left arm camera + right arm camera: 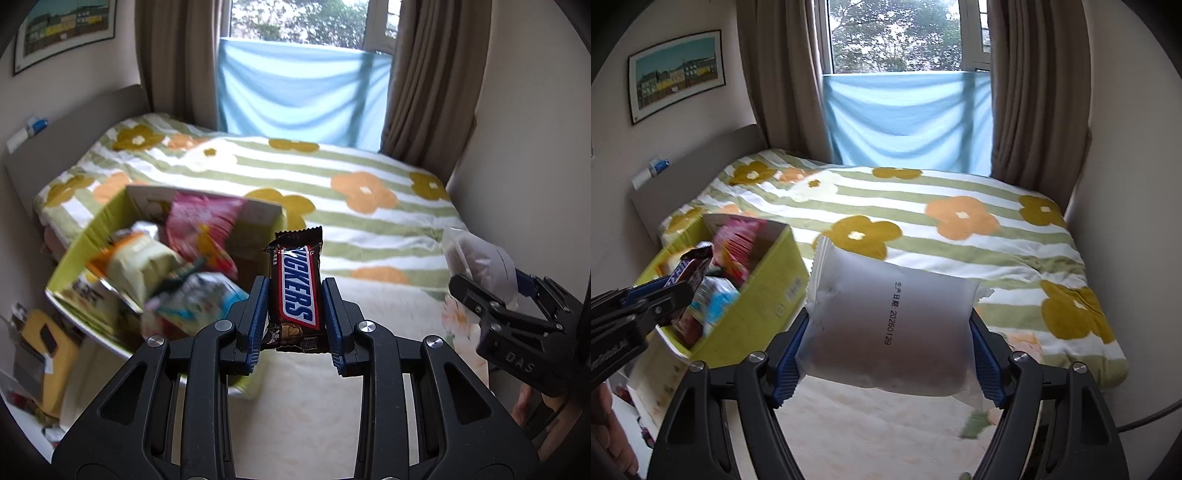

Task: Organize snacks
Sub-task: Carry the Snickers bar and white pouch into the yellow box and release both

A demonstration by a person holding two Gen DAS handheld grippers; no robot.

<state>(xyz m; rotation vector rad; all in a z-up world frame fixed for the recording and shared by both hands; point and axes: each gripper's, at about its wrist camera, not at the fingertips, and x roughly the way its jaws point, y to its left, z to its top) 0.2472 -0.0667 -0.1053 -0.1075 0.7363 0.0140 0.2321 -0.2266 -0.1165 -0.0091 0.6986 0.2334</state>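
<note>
My left gripper (295,295) is shut on a Snickers bar (297,288), held upright in the air just right of a yellow-green cardboard box (74,258). The box holds several snack packets (147,266) and looks blurred. My right gripper (886,332) is shut on a white frosted snack pouch (886,325) with a printed date, held above the bed, right of the same box (764,295). The right gripper with its pouch (480,258) shows at the right of the left wrist view. The left gripper with the Snickers bar (687,269) shows at the left of the right wrist view, over the box.
A bed with a flowered, striped blanket (332,192) fills the middle. Behind it are a window with a blue cloth (303,88) and brown curtains (436,74). A headboard (74,129) and a framed picture (676,74) are on the left. Clutter (33,350) lies by the box at lower left.
</note>
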